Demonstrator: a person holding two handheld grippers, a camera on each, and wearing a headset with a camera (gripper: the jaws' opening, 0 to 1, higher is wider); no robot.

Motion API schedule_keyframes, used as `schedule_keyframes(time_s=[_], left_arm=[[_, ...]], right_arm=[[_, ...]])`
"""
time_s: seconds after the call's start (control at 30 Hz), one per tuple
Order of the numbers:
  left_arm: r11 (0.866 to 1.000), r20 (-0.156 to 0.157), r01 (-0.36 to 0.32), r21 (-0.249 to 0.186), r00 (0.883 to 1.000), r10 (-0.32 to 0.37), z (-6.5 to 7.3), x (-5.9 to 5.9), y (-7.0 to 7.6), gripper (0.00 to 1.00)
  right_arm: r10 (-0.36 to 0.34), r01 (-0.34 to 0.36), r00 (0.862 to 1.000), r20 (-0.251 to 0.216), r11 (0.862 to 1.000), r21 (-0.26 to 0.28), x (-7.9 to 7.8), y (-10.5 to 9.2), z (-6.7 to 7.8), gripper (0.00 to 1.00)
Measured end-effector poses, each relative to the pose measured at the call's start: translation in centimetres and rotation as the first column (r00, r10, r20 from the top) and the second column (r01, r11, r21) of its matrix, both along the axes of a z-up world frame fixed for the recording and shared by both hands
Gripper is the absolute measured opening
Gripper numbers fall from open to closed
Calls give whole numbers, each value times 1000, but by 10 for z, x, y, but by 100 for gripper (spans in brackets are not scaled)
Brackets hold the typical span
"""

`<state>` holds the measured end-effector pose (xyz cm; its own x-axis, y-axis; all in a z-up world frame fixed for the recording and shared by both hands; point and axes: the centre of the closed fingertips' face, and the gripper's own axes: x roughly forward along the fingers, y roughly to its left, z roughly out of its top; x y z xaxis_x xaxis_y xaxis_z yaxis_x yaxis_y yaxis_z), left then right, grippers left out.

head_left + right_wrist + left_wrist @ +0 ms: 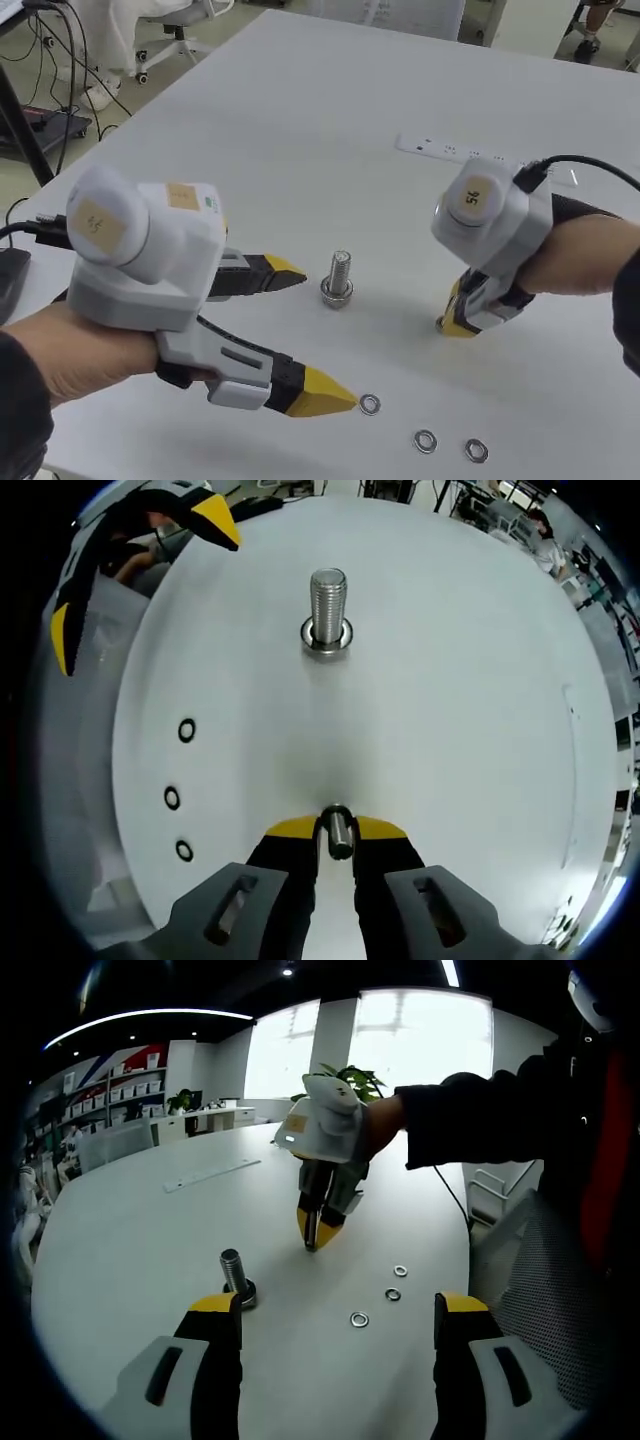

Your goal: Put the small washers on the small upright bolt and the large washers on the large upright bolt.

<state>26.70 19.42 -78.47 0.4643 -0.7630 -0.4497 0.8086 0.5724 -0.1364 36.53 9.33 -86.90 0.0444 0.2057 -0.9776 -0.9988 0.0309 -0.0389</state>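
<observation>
Three washers (425, 440) lie loose on white table (300, 150) w/ pwr strip (450, 150).

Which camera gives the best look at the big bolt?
Right gripper view: the big bolt stands whole, close and sharp, threads clear. The head view shows it whole but smaller; the left gripper view shows it small and dark.

A: Any legible marking?
B: One. The round sticker (473, 197) on top of the right gripper (455, 322) carries handwritten digits, read as "56".
A: Left gripper (322, 335)?
B: A tan sticker (97, 225) and a square label (183, 195) on its top; writing too faint to read.
A: The desk (300, 120)?
B: The power strip (450, 150) near its far edge has print too small to read.
</observation>
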Motion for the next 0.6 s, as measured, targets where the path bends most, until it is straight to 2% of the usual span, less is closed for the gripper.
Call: schedule_keyframes(time_s=[0.13, 0.27, 0.33, 0.6], left_arm=[[1000, 2, -2, 0, 1000, 2, 0, 0, 1, 78], [1000, 3, -3, 0, 1000, 3, 0, 0, 1, 78], [1000, 3, -4, -1, 1000, 4, 1, 0, 1, 78], [1000, 1, -4, 2, 1000, 4, -1, 0, 1, 78]], right_arm=[[-12, 12, 1000, -2, 1000, -3, 1, -1, -1, 14], [5, -5, 1000, 4, 999, -45, 1, -9, -10, 14], [-15, 15, 1000, -5, 1000, -19, 1, -6, -7, 14], [-23, 23, 1000, -6, 999, -23, 2, -12, -7, 16]])
